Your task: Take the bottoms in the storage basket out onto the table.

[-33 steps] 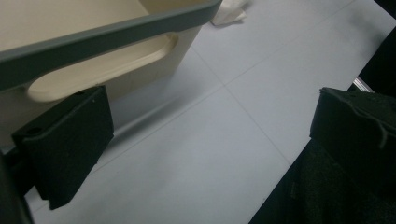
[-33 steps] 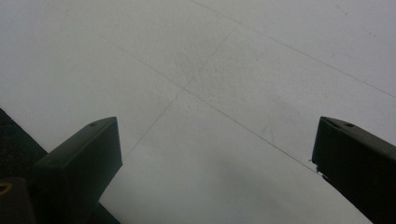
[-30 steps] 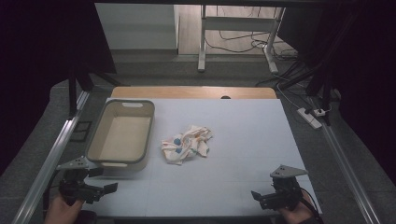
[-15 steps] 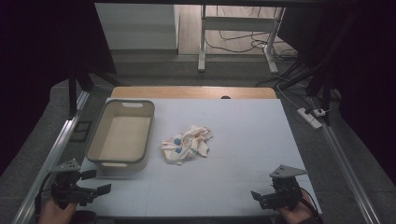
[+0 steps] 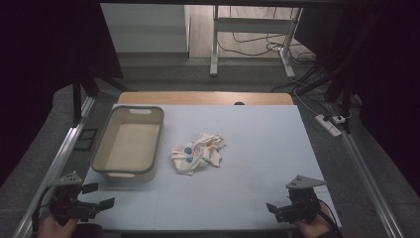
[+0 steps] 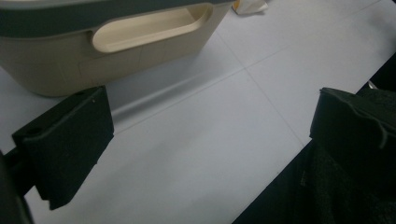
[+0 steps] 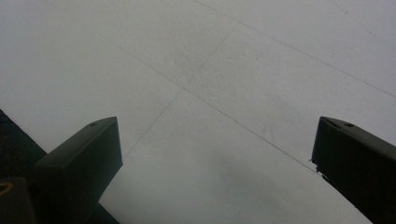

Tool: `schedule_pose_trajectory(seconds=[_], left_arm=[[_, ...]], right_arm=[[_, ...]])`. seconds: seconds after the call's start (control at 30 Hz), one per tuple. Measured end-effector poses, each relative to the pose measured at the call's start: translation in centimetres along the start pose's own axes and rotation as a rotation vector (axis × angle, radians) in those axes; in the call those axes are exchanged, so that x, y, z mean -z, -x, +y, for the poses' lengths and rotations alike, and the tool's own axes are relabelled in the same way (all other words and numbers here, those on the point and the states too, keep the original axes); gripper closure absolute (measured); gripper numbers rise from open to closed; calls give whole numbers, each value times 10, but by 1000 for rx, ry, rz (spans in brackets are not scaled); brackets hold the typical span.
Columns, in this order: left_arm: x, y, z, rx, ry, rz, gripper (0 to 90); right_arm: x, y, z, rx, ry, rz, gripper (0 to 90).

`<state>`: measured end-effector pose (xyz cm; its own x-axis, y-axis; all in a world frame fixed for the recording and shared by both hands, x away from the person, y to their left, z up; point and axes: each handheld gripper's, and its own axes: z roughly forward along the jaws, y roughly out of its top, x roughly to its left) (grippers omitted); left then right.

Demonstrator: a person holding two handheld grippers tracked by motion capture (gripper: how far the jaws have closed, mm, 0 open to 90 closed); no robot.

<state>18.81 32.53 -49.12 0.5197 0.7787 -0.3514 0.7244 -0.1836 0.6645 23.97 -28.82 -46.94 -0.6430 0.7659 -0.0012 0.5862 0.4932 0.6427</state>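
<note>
A crumpled white cloth with blue and orange print lies mid-table on the white mat. To its left stands an empty beige bin with a grey rim. My left gripper is open at the near left corner, just in front of the bin. In the left gripper view the left gripper has its jaws wide apart over bare mat, facing the bin's handle wall, with a scrap of the cloth at the top edge. My right gripper is open at the near right; in the right gripper view the right gripper holds nothing.
A wooden table edge runs along the far side of the mat. Metal rails flank the table. A power strip and cables lie on the floor to the right, and a table frame stands beyond.
My left gripper has drifted a little to the left and toward the near edge. The right gripper, the cloth and the bin have stayed put.
</note>
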Motion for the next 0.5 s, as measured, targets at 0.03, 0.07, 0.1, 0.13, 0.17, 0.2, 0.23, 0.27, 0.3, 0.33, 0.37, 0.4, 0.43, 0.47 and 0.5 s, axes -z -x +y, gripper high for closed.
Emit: schedule_pose_trajectory(seconds=[0.03, 0.07, 0.1, 0.13, 0.17, 0.2, 0.23, 0.27, 0.3, 0.33, 0.37, 0.4, 0.43, 0.47, 0.5], left_arm=[[0, 0, 0, -2, -2, 2, 0], [1, 1, -1, -3, -3, 4, 0], [1, 1, -2, -3, -4, 6, 0], [2, 2, -2, -5, -6, 7, 0], [2, 3, -3, -6, -9, 10, 0], [3, 3, -4, -8, -12, 11, 0], [3, 4, -5, -11, -16, 15, 0], [4, 5, -5, -12, -21, 17, 0], [4, 6, -6, -16, -24, 19, 0], [4, 6, -6, -19, -26, 20, 0], [3, 6, -6, -19, -29, 20, 0], [3, 6, -6, -18, -33, 19, 0], [3, 6, -5, -18, -34, 17, 0], [3, 6, -5, -17, -32, 14, 0], [3, 6, -4, -16, -34, 13, 0]], right_arm=[[0, 0, 0, 0, -1, 0, 16], [0, 0, 0, -1, 1, -2, 16], [0, 0, 0, -2, 1, -2, 16], [0, 0, 0, -2, 1, -2, 16], [0, 0, 0, -2, 1, -2, 16], [0, 0, 0, -3, 1, -3, 15], [0, 0, 0, -5, 1, -3, 16], [0, 0, 0, -3, 0, -2, 16], [0, 0, 0, -2, 2, -4, 15], [0, 0, 0, 0, 1, -4, 16], [-1, 0, 0, 2, -1, -3, 15], [-1, 0, 1, 3, -2, -3, 15], [-1, 0, 1, 6, -3, -4, 15], [-1, 0, 1, 9, -6, -4, 16], [-1, 0, 0, 10, -8, -9, 15]])
